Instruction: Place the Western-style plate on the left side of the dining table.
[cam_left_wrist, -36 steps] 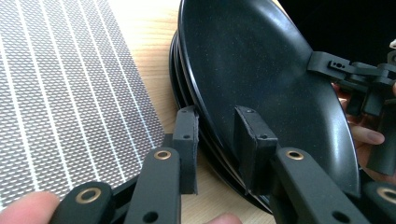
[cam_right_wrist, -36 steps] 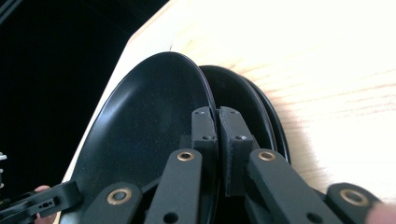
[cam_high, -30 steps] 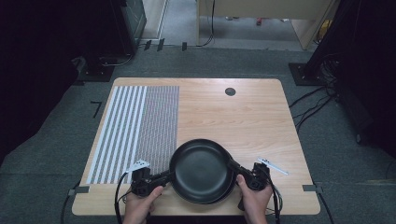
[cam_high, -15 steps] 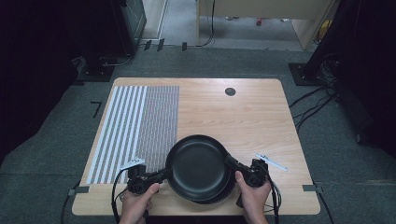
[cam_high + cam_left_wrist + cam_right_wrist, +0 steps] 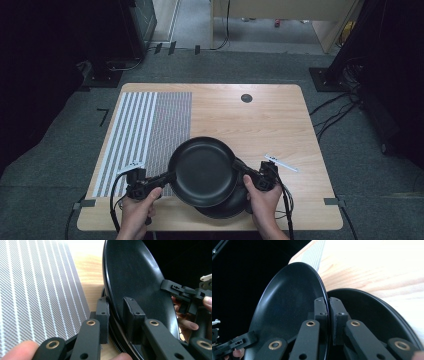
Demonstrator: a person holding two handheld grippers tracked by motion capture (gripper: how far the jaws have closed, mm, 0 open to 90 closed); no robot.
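Observation:
A black plate [image 5: 202, 170] hangs just above the table's near edge, held by its two sides. My left gripper [image 5: 170, 176] is shut on its left rim, and in the left gripper view the pads [image 5: 103, 315] pinch the plate's edge [image 5: 135, 282]. On the right rim my right gripper [image 5: 239, 170] is shut too, with its jaws [image 5: 328, 307] clamped on the plate [image 5: 289, 302]. A second black plate [image 5: 225, 207] lies on the table underneath and shows past the lifted one in the right gripper view [image 5: 367, 312].
A grey and white striped mat [image 5: 145, 130] covers the left part of the wooden table [image 5: 260, 120]. A small black round cap [image 5: 246, 98] sits near the far edge. Dark carpet and cables surround the table.
Both hands have risen and moved away from the near edge with the upper plate. It has come off the lower plate, which now shows beneath it.

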